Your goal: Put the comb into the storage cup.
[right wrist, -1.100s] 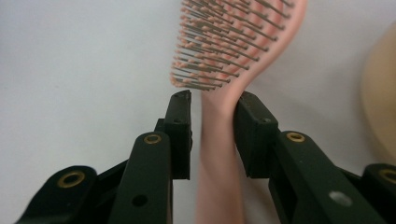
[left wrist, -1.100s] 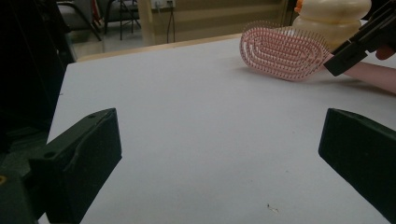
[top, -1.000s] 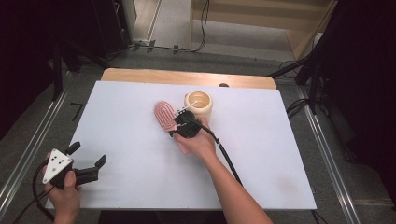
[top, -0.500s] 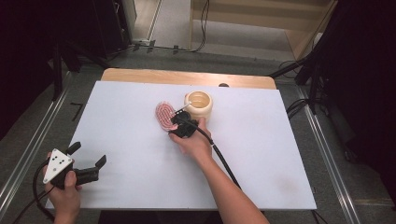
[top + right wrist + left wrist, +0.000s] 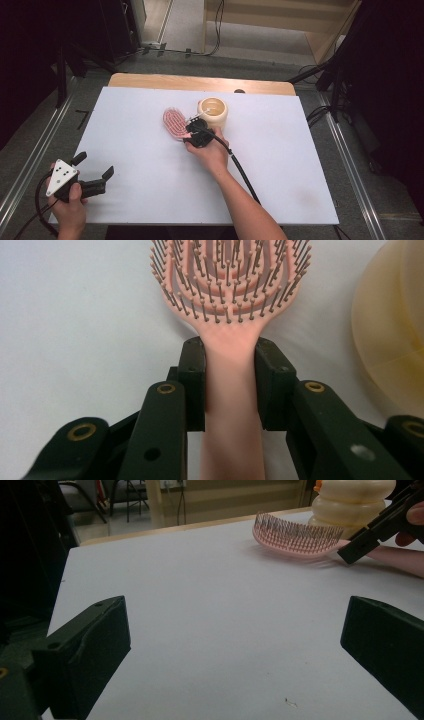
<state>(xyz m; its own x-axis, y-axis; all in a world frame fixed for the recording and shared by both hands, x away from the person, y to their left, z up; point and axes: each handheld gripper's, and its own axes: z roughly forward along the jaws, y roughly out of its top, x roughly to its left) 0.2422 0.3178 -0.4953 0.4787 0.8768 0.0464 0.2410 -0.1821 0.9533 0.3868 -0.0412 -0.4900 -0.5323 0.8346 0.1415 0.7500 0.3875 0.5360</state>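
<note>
We hold the right hand-held gripper [image 5: 191,131] near the middle of the desk [image 5: 300,165], its jaws pointing toward eleven o'clock in the high view. In the right gripper view, its two black pads have just been closing and now pinch the neck of the pink hairbrush [image 5: 231,315] from both sides, with the handle running down between the jaws toward six o'clock. The brush lies on the white surface with its bristles up, its head toward twelve o'clock in that view.

In the high view, the hairbrush [image 5: 174,123] sits just at nine o'clock of a cream, ribbed jar [image 5: 213,112], close beside it; whether the two touch we cannot tell. The jar stands upright with its mouth open to the camera.

Our left hand-held gripper [image 5: 95,172] rests at the desk's seven o'clock corner, well apart from the brush. Its jaws are spread wide with only bare desk between them, as the left gripper view shows.
</note>
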